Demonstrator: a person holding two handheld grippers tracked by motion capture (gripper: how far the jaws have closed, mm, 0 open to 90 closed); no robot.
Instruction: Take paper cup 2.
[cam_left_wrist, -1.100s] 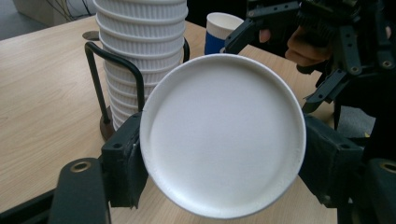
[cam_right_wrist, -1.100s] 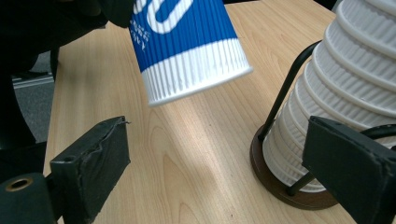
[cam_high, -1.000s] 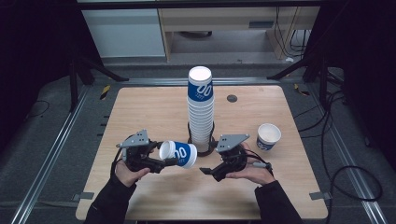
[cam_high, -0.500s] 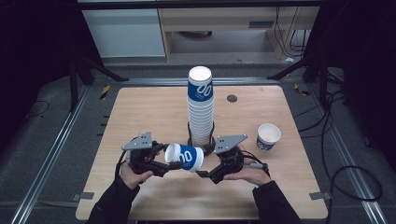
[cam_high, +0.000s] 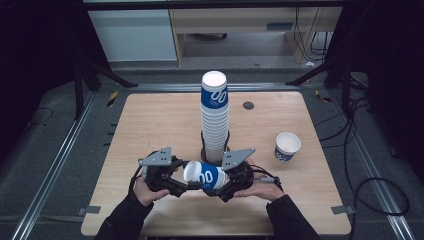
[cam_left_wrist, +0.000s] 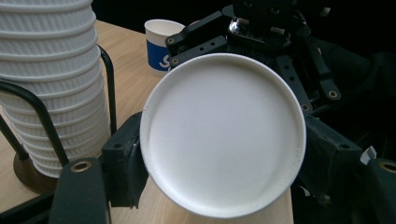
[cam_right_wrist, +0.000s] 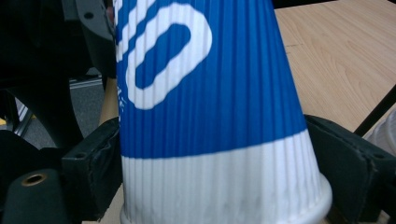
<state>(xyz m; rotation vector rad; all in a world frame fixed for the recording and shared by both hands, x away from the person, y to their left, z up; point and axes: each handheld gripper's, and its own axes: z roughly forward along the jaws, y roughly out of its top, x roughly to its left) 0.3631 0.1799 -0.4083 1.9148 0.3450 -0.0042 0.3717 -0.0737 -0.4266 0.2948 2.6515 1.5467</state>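
Blue-and-white cup (cam_high: 206, 175) sideways, right gripper (cam_high: 226, 188) fingers pinching its rim end, left gripper (cam_high: 186, 184) fingers seemingly clamping its base.

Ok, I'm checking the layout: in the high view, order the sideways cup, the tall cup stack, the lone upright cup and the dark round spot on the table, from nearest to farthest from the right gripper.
1. Sideways cup: clamped in the right gripper, at its left.
2. Cup stack: just behind, table centre.
3. Lone cup: off to the right.
4. Dark spot: far side, right of the stack.
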